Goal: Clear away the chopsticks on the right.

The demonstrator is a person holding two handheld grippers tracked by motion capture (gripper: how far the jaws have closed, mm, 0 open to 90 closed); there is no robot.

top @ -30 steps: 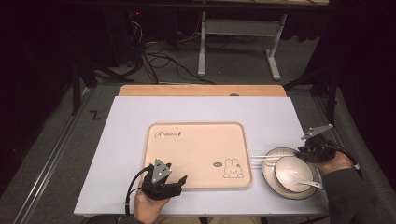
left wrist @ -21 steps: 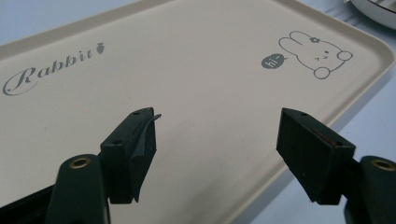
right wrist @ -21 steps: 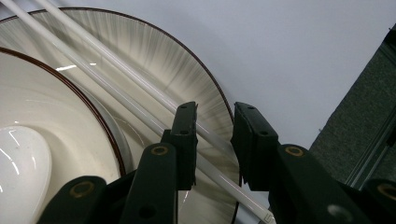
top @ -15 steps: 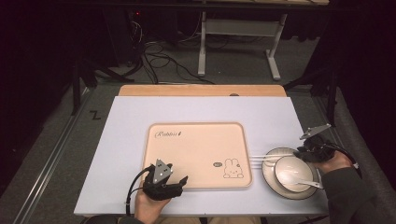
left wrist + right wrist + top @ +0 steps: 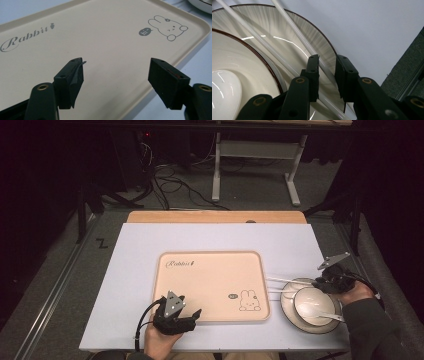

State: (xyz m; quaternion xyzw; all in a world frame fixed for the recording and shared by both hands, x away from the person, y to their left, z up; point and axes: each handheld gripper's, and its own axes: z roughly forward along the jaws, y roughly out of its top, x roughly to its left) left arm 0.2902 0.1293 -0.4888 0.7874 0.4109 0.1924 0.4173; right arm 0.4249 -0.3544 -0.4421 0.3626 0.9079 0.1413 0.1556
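The white chopsticks (image 5: 294, 33) lie across the plate (image 5: 294, 50), and one of them passes between the jaws of the right gripper (image 5: 326, 75). The jaws stand nearly closed around this stick, but I cannot tell if they already press on it. The second stick runs just beside the jaws, on the side of the bowl (image 5: 234, 65). The bowl sits on the plate, with a white spoon (image 5: 223, 92) inside it. In the high view the right gripper (image 5: 326, 281) is over the far rim of the plate (image 5: 287, 307), and the chopsticks (image 5: 282, 281) reach from there toward the tray (image 5: 210, 285).

The left gripper (image 5: 116, 77) has its jaws wide open and holds nothing — they hover over the near part of the beige tray (image 5: 100, 37). The rabbit drawing (image 5: 166, 26) is ahead of the jaws. In the high view the left gripper (image 5: 175, 312) is at the near edge of the tray, on the pale worktop (image 5: 135, 270).
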